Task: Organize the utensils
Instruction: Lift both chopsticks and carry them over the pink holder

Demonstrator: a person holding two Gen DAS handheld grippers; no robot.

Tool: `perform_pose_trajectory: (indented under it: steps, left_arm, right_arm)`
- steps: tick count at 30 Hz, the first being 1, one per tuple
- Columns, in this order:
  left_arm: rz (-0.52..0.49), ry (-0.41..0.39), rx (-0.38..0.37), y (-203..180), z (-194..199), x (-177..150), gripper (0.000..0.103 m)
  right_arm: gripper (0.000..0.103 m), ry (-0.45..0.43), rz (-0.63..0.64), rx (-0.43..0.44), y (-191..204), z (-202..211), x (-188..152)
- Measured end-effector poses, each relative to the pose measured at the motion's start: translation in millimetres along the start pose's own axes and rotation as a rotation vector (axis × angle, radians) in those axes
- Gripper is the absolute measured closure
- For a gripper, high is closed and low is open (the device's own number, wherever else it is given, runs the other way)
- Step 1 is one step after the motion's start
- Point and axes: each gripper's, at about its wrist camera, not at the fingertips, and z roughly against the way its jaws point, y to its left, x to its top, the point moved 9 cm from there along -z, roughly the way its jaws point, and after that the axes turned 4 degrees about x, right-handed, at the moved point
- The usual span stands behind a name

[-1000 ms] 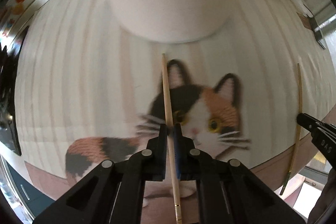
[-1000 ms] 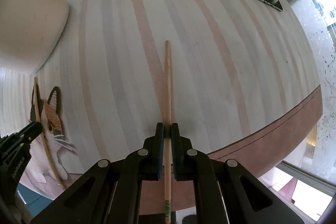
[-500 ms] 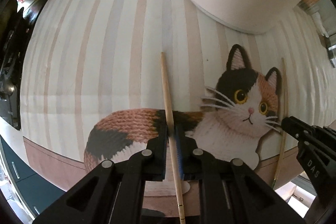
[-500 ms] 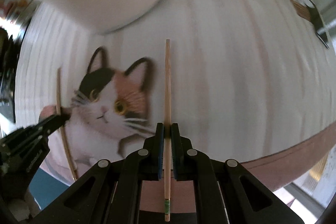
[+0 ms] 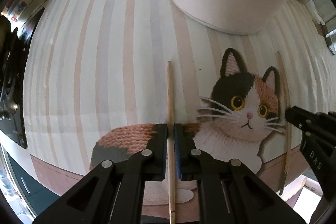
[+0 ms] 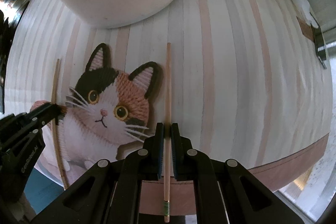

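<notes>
Looking along the left gripper, its jaws are pinched nearly closed on a wooden chopstick that runs lengthwise between the pads, tip pointing away over the striped mat; this view alone shows the cat picture's curled tail. From the right wrist, the right gripper clamps a second chopstick the same way, tip away, its green-banded end nearest the camera, above the mat beside the cat's ear
</notes>
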Motion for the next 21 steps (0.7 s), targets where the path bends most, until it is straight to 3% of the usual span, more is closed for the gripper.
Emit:
perform_pose_trajectory:
  steps: [6, 14, 17, 21]
  left_arm:
    - [0.025, 0.015, -0.016, -3.4, 0.3, 8.3, 0.098]
    - [0.037, 0.036, -0.038, 9.4, -4.2, 39.4, 0.098]
    - [0.038, 0.018, -0.022, 13.9, -3.8, 43.4, 0.098]
    - [0.050, -0.079, 0.045, 20.4, 16.9, 45.2, 0.099]
  right_arm:
    - [0.096, 0.008, 0.011, -0.013, 6.1, 0.9, -9.3]
    - [0.095, 0.032, 0.016, -0.013, -14.9, -11.3, 10.8]
    - [0.095, 0.025, 0.028, -0.022, -9.2, -15.6, 16.4]
    - [0.096, -0.025, -0.019, 0.005, -11.2, -4.5, 12.5]
